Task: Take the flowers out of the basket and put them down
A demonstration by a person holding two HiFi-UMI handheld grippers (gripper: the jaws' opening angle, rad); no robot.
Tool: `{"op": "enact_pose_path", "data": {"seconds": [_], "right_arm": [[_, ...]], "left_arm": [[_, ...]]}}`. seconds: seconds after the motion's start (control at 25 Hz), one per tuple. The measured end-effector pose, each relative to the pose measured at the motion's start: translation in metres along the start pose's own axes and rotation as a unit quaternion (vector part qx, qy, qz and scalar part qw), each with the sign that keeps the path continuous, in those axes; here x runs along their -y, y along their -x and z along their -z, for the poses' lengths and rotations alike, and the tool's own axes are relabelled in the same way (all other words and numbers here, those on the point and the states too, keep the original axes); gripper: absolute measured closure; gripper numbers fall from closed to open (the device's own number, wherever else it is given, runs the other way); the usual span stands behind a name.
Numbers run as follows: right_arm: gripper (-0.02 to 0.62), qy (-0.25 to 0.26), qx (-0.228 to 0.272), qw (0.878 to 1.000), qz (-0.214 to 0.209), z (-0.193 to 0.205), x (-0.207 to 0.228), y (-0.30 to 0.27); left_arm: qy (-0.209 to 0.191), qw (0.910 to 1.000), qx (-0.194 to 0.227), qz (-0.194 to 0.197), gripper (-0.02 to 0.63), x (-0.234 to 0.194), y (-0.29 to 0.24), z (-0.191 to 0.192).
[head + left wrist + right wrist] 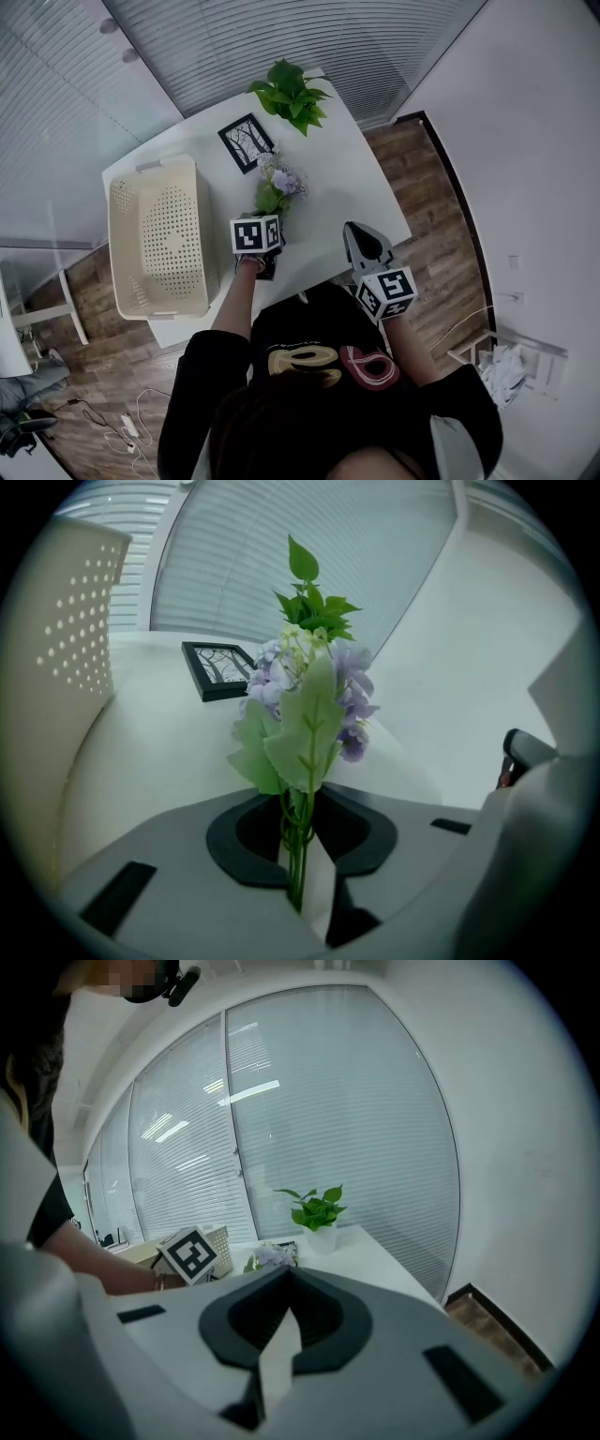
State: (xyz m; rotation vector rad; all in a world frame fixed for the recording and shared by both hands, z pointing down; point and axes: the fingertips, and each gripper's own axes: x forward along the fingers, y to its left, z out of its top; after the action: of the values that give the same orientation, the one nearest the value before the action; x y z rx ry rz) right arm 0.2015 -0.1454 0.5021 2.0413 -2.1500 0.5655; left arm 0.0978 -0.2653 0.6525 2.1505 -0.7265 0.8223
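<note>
The left gripper (302,808) tilts down over the white table (361,178). Its jaws stand a little apart, with the green stems of the flowers (309,700) between them and a sliver of gap beside the stems. The lilac blooms reach just ahead of its tips. The cream basket (155,239) sits just to its left, not touching it. The right gripper (289,1283) hangs off to the right, its jaws closed on nothing. A picture frame (246,142) lies beyond the blooms.
</note>
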Motion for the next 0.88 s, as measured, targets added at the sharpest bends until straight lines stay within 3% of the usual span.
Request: {"op": "enact_pose_path", "data": {"seconds": [0.6,0.88], "right_arm": [[0.584,-0.021,0.002,1.000,-0.007,0.002,0.005,-0.004],[0.584,-0.023,0.006,1.000,-0.012,-0.001,0.004,-0.010]], "left_arm": [[-0.020,0.9985,0.046,-0.019,0.339,0.004,0.018,-0.015],[-0.056,0.9971,0.052,0.002,0.311,0.022,0.045,-0.019]]}}
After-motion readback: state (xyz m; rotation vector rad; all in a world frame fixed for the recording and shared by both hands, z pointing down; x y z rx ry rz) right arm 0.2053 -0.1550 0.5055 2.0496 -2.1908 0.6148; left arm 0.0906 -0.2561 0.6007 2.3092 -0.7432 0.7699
